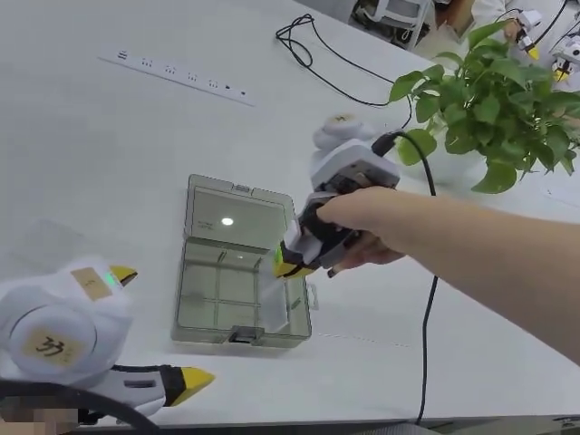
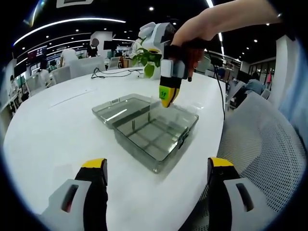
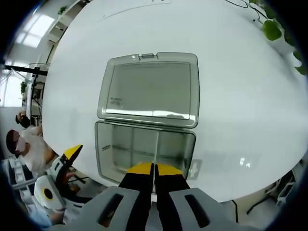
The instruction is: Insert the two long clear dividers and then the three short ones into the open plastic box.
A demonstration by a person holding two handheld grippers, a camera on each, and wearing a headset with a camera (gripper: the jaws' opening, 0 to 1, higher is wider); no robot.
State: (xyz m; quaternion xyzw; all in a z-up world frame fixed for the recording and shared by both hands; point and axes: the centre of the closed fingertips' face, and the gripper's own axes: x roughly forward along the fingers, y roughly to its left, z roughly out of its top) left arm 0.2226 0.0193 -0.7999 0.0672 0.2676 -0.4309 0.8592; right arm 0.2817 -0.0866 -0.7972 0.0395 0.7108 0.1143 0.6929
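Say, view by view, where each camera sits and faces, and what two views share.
Head view: on the headset, looking down at the open plastic box; a hand holding the right gripper and the left gripper show.
Left gripper view: low near the table edge, facing the box across its own open jaws.
Right gripper view: above the box, looking down along shut jaws that pinch a clear divider.
Shared: both gripper views show the box and the other gripper.

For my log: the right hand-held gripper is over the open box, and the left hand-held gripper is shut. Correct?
No. The left hand-held gripper is open, its jaws apart, as the left gripper view shows. The right hand-held gripper is over the open box.
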